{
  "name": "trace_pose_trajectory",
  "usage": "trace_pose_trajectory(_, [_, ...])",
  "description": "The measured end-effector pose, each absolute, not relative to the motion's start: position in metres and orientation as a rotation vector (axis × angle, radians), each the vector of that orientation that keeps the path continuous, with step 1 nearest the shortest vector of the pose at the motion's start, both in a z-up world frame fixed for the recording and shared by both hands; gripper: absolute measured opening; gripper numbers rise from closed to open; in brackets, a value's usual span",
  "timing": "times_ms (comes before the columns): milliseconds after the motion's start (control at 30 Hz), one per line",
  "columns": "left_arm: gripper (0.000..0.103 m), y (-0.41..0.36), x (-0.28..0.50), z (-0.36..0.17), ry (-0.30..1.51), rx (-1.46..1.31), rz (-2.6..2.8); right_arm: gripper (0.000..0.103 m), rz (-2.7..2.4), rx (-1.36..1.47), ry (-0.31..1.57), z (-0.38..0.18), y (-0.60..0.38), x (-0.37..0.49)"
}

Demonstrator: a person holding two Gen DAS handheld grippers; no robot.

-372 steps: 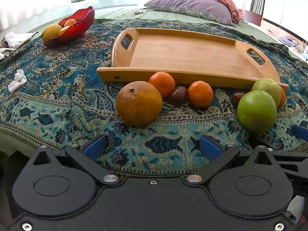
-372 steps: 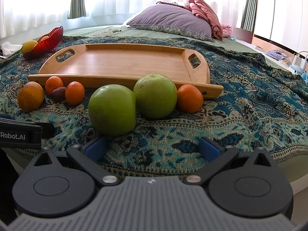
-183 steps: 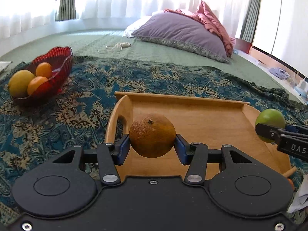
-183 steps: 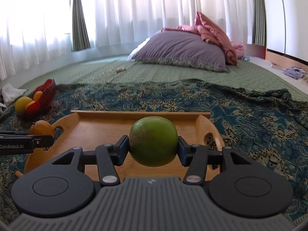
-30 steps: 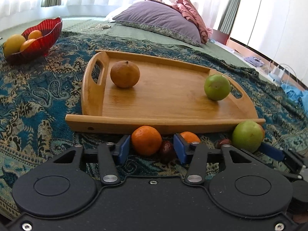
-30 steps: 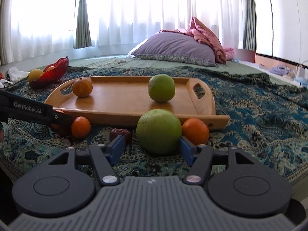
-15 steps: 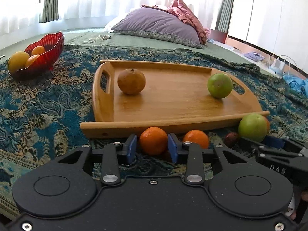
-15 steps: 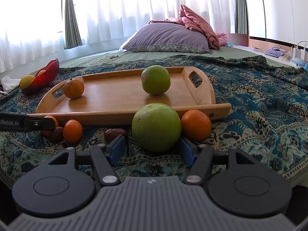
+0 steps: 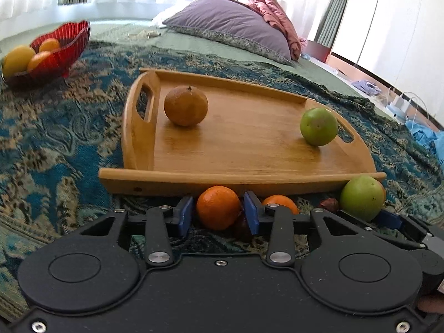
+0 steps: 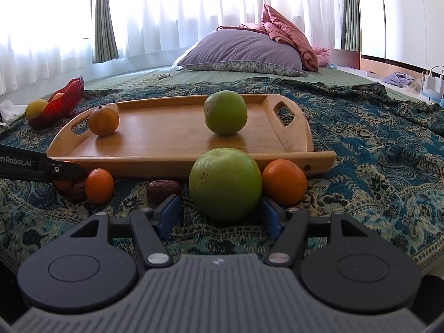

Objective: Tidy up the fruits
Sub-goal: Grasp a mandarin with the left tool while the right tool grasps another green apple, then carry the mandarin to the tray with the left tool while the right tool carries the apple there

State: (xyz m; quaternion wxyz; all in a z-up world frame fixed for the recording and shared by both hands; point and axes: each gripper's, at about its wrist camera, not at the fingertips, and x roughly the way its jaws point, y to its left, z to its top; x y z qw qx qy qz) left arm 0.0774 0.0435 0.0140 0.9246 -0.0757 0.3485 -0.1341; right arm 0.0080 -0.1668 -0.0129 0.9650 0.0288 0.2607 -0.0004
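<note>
A wooden tray (image 9: 249,149) lies on the patterned bedspread and holds a brownish orange (image 9: 186,105) at its left and a green fruit (image 9: 319,126) at its right. My left gripper (image 9: 219,212) is shut on a small orange (image 9: 217,206) just in front of the tray. Beside it lie a dark date (image 9: 241,227) and another small orange (image 9: 280,202). My right gripper (image 10: 220,217) is open, its pads on either side of a large green fruit (image 10: 224,187), with a gap at the left pad. Another orange (image 10: 284,181) and a date (image 10: 163,188) lie beside it.
A red glass bowl (image 9: 55,52) with yellow and orange fruit stands at the far left of the bedspread. A purple pillow (image 9: 230,33) and a pink blanket (image 10: 288,41) lie behind the tray. The tray's near rim (image 10: 194,162) stands right behind the loose fruit.
My left gripper has closed onto the small orange and moved a little nearer the tray. My right gripper has stayed around the large green fruit, still open.
</note>
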Motion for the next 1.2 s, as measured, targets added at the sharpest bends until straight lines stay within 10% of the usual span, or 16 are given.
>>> trace_pose_trajectory(1200, [0.030, 0.036, 0.042, 0.031, 0.602, -0.048, -0.212, 0.055, -0.005, -0.002, 0.428, 0.001, -0.160, -0.011])
